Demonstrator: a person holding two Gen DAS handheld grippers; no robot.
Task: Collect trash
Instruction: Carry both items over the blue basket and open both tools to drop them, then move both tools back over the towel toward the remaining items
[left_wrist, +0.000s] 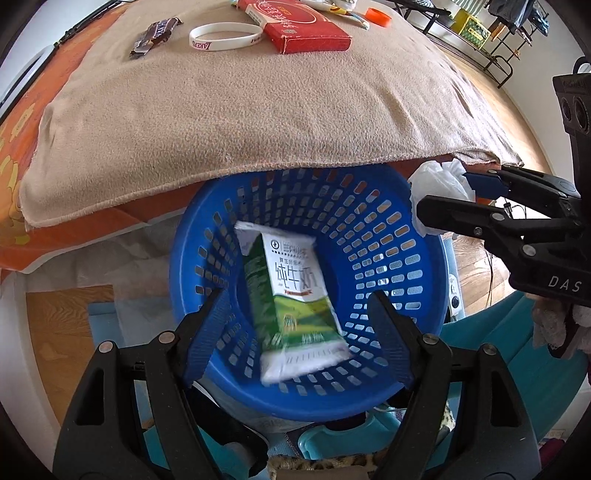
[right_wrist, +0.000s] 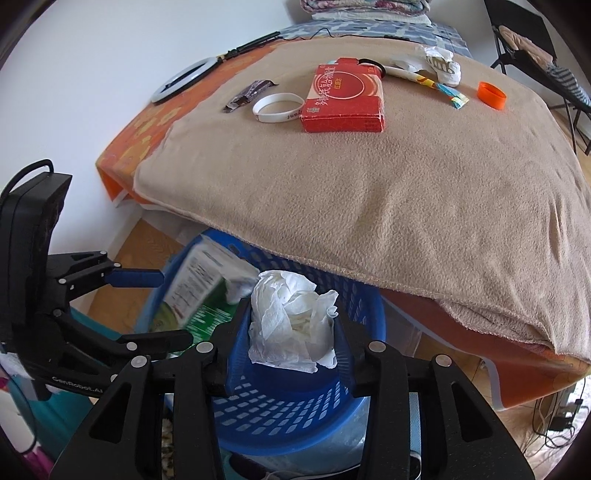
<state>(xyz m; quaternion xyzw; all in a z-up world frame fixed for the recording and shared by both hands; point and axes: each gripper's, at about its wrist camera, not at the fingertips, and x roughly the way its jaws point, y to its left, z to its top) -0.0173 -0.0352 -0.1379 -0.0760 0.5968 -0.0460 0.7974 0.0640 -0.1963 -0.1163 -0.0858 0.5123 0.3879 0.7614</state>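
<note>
Down below the edge of the beige blanket (left_wrist: 236, 110) sits a blue basket (left_wrist: 391, 229), its wall full of small slots. A green and white milk carton (left_wrist: 295, 295) shows inside the basket's mouth, blurred and tilted, with its white end toward the camera; whether it touches the bottom cannot be told. The left gripper (left_wrist: 299, 325) hangs over the basket with its fingers spread wide apart, one on each side of the carton and touching nothing.

The right gripper (right_wrist: 291, 325) pinches a crumpled white tissue (right_wrist: 291, 317) between its blue pads, and holds it above the near rim of the basket. From the left wrist view the same tissue shows at the basket's right edge, just under the blanket's hem.

Up on the blanket, well apart from the basket, lie more things: a red box (right_wrist: 345, 98), a white wristband (right_wrist: 279, 107) just beside it, and a dark candy wrapper (right_wrist: 249, 94) to the left of the wristband. Farther right are an orange bottle cap (right_wrist: 491, 95), a striped paper wrapper (right_wrist: 436, 85) and another crumpled white paper (right_wrist: 439, 61) near the back. An orange sheet (right_wrist: 155, 125) shows under the blanket on the left
</note>
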